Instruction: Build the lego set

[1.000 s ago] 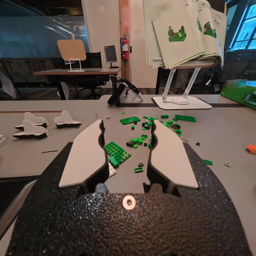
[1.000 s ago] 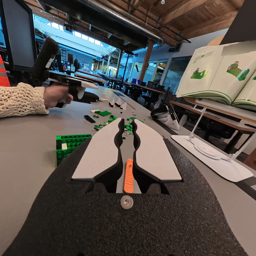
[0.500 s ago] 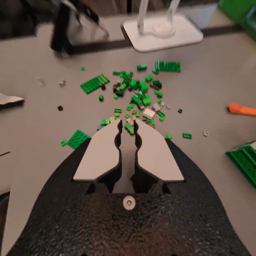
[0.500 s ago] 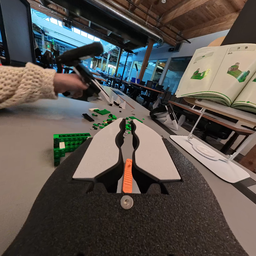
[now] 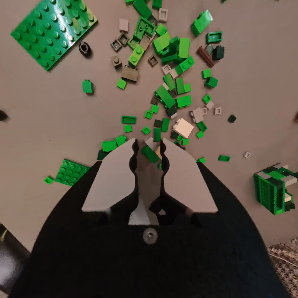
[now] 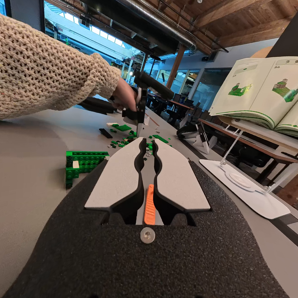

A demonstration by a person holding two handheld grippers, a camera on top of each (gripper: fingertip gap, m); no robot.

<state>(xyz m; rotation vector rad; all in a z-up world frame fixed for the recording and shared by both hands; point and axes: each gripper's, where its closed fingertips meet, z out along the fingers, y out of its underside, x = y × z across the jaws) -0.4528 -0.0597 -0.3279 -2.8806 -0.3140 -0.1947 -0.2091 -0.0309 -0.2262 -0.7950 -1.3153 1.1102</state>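
In the left wrist view my left gripper [image 5: 149, 142] points straight down over a scatter of loose green, grey and white bricks [image 5: 169, 96]. Its jaws stand a small way apart around a green brick [image 5: 150, 154] and a small grey piece [image 5: 151, 143] that lie on the table. The right wrist view shows it tip-down in the pile, held by a hand [image 6: 124, 95]. My right gripper [image 6: 148, 141] is nearly shut and empty, low over an orange brick separator [image 6: 149, 204]. The partly built green model [image 5: 274, 190] sits right of the pile and also shows in the right wrist view [image 6: 83, 162].
A large green plate [image 5: 51, 32] and a smaller one [image 5: 71, 172] lie left of the pile. The open instruction book [image 6: 258, 91] rests on a white stand [image 6: 241, 185] at the right. A knitted sleeve [image 6: 48, 72] reaches across. The table edge [image 5: 14, 232] is near. Left tips to right tips: about 25 cm. From my right tips it is roughly 11 cm to the orange brick separator [image 6: 149, 204]; from my left, 25 cm.
My left gripper has tipped from level to pointing down, dropped into the brick pile and narrowed its jaws from wide open. The right gripper has stayed in place.
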